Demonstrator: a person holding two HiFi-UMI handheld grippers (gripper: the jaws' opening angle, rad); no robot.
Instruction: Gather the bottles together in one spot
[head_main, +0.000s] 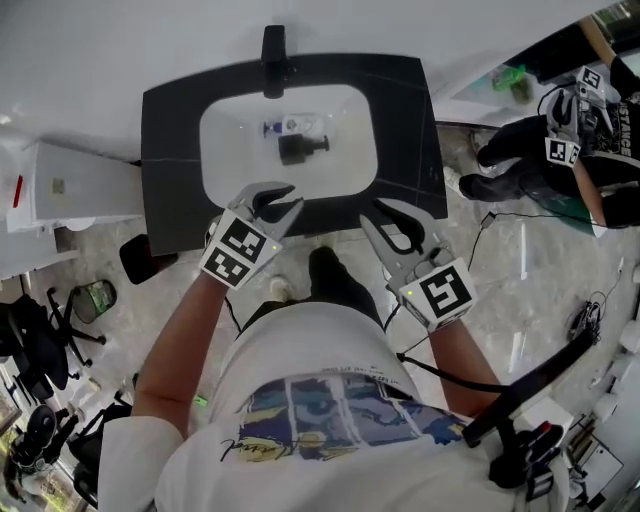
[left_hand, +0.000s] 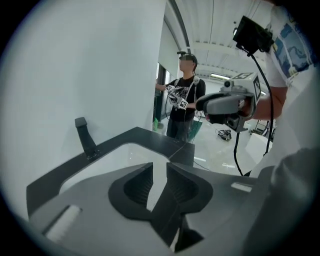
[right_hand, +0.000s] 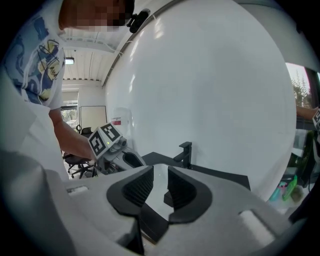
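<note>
In the head view a small clear bottle with a blue label (head_main: 284, 127) lies in the white basin (head_main: 225, 140) of a black counter. A dark pump bottle (head_main: 301, 149) lies just in front of it. My left gripper (head_main: 288, 201) hovers over the basin's near rim, its jaws a narrow gap apart with nothing between them (left_hand: 160, 168). My right gripper (head_main: 384, 214) hangs over the counter's near right edge. Its jaws are also slightly apart and empty (right_hand: 160, 171). Neither gripper touches a bottle.
A black faucet (head_main: 273, 52) stands at the back of the basin. Another person (head_main: 560, 150) with grippers stands at the right. Green bottles (head_main: 513, 79) sit on a ledge beyond the counter's right end. A white cabinet (head_main: 70, 185) and office chairs (head_main: 40, 320) are on the left.
</note>
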